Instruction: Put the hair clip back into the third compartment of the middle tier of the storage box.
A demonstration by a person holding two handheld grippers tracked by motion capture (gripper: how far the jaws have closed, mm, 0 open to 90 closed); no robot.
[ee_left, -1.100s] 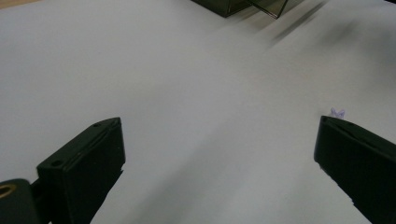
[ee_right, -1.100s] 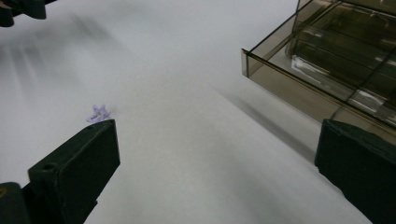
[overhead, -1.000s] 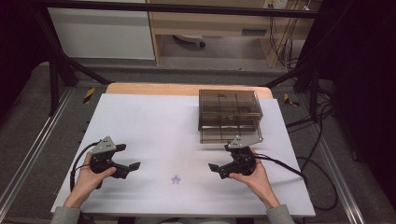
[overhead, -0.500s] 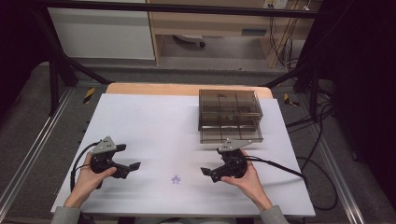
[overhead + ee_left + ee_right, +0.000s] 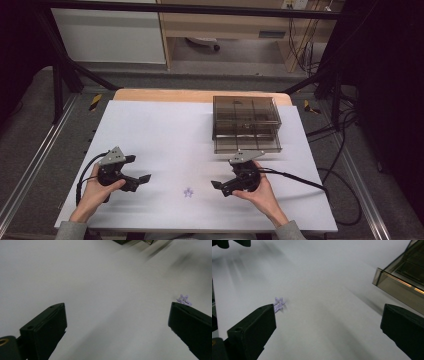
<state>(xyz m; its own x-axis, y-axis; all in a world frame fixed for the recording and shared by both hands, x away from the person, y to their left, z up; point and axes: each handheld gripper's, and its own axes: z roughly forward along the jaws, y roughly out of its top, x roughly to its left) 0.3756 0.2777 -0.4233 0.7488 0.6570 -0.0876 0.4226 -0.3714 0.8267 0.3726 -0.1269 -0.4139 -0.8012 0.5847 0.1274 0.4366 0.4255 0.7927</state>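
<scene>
White covering spreads over the surface point(image 5: 165, 130), with a strip of bare wood along its far edge and dark floor, cables and metal framing around it. A smoky, see-through drawer box point(image 5: 246, 123) stands on the far right part of the surface, its lower drawer pulled slightly toward the person.

A small purple star-shaped piece point(image 5: 188, 192) lies flat on the white covering near the front edge, between the two tools and touching neither. The left tool point(image 5: 134, 173) rests low near the front left, held in the person's left hand point(image 5: 95, 192), its jaws spread wide and pointing right toward the star; nothing sits between them. In the left gripper view the star point(image 5: 184, 300) peeks just above the tip of the right-side jaw.

The right tool point(image 5: 223, 187) is held in the right hand point(image 5: 260, 192), just in front of the drawer box, its jaws likewise released, empty and pointing left toward the star. In the right gripper view the star point(image 5: 279, 304) lies just beyond the left-side jaw, while a corner of the drawer box point(image 5: 402, 277) shows at upper right.
</scene>
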